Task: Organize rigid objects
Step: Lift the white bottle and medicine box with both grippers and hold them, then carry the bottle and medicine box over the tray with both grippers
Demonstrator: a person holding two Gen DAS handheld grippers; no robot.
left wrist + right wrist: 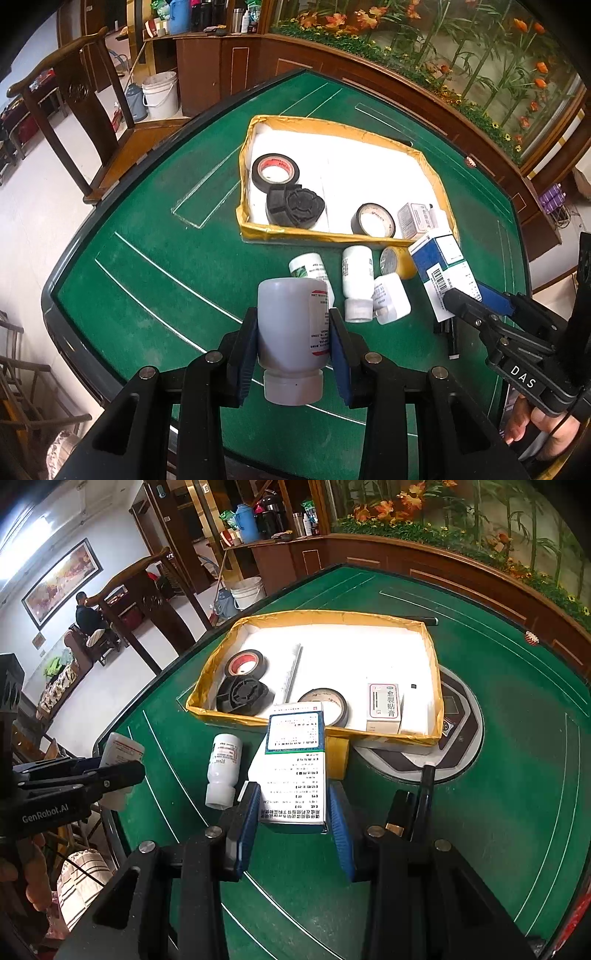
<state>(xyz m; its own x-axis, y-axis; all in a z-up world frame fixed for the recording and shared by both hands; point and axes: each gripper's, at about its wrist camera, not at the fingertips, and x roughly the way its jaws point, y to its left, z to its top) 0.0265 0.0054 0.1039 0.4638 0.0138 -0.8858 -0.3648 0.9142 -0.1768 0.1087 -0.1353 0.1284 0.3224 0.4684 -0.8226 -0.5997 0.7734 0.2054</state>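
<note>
My left gripper (293, 325) is shut on a grey-white plastic bottle (291, 328), cap toward the camera, held above the green table; it also shows in the right wrist view (120, 753). My right gripper (293, 805) is shut on a blue-and-white medicine box (295, 764), held just in front of the yellow-rimmed tray (314, 617); the box also shows in the left wrist view (441, 273). The tray holds two tape rolls (275, 170) (373, 220), a black round part (293, 206) and a small white box (384, 707).
Three white bottles (356, 280) and a yellow tape roll (399, 262) lie on the green table (155, 280) before the tray. A round console (458, 716) sits mid-table, partly under the tray. A black pen (450, 339) lies near the right gripper. A wooden chair (74, 110) stands beyond the edge.
</note>
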